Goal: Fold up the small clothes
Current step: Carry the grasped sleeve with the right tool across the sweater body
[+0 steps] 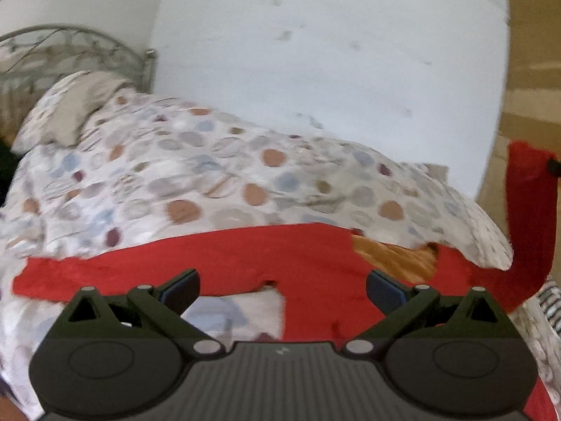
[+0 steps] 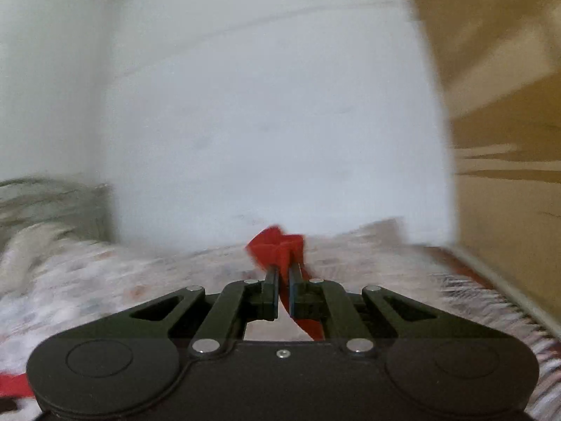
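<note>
- My left gripper (image 1: 282, 289) is sitting with its jaws spread wide and nothing between the pads, just hovering over the red garment (image 1: 245, 263) from the left wrist view.
- That red garment is lying across the near part of the bed, on the spotted bedspread (image 1: 196, 168). Its lower edge is disappearing behind my gripper body, so I'm not seeing how far it runs toward me.
- One strip of it is getting pulled up at the far right of that view, a red band climbing to something small and dark at the frame edge. Too cut off for me to say what that dark bit is.
- An orange cloth (image 1: 396, 259) is peeking out between the red fabric and the bedspread fold. Only a patch is showing; the rest is tucked under.
- My right gripper (image 2: 284, 273) is clamped tight on a bunch of the red garment (image 2: 277, 245), with red sticking out past the fingertips and a tail hanging below the jaws.
- The right wrist view is smearing badly. The bedspread is reading as pale streaks, and the brown panel (image 2: 508, 140) on the right is too blurry to identify.
- A pillow (image 1: 77, 108) and a metal headboard (image 1: 70, 45) are sitting far left in the left wrist view, partly clipped by the lens edge.
- A sliver of red is also poking out low left in the right wrist view, mostly hidden behind the gripper.
</note>
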A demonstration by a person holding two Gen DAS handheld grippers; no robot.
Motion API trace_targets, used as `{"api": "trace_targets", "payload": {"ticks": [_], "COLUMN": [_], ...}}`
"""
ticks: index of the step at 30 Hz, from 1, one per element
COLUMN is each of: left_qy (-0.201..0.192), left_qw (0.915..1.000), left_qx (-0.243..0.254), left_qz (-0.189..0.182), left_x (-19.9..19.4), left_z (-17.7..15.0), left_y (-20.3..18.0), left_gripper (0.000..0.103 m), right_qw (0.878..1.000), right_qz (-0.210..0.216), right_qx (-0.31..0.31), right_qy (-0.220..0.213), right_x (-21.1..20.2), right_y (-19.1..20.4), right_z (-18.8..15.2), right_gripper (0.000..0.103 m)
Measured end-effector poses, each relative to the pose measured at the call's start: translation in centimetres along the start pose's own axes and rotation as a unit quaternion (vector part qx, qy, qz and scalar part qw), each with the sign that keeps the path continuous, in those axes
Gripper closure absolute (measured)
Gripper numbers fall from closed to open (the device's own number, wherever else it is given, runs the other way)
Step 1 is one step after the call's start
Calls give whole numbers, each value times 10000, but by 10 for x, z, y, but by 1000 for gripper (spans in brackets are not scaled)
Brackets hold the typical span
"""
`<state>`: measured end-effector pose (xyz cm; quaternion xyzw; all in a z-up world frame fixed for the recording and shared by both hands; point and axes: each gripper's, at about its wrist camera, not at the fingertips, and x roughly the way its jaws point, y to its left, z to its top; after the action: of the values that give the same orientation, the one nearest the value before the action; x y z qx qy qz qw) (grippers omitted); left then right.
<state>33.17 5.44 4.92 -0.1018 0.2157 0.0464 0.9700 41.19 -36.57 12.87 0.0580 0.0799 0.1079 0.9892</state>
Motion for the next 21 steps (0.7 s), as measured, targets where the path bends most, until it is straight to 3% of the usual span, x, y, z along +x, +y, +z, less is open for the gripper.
{"api": "trace_targets", "payload": {"ticks": [5, 11, 14, 17, 19, 21], "left_qy": [34, 191, 151, 38, 31, 107], "left_qw": [9989, 9978, 9986, 9996, 9994, 9983], "left_qx": [-186, -202, -265, -264, -250, -221], "left_qz": [425, 604, 432, 65, -247, -529], "left_x": [-3, 7, 14, 24, 34, 44], "left_z": [-6, -21, -25, -26, -28, -33], "left_y": [42, 57, 53, 42, 31, 19], "left_gripper": [0, 0, 0, 0, 0, 0], "right_qw": [9903, 9605, 9397, 9245, 9238, 9285], "right_qz": [1182, 1804, 1939, 2090, 2082, 1905], "right_qx": [-219, -1431, -2099, -2415, -2419, -2433], "right_qy": [701, 1562, 1879, 2081, 2116, 2060], "right_x": [1, -9, -16, -28, -37, -45], "right_y": [84, 165, 188, 195, 189, 174], "right_z": [-36, -122, -161, -180, -183, -178], "right_gripper": [99, 99, 97, 79, 57, 45]}}
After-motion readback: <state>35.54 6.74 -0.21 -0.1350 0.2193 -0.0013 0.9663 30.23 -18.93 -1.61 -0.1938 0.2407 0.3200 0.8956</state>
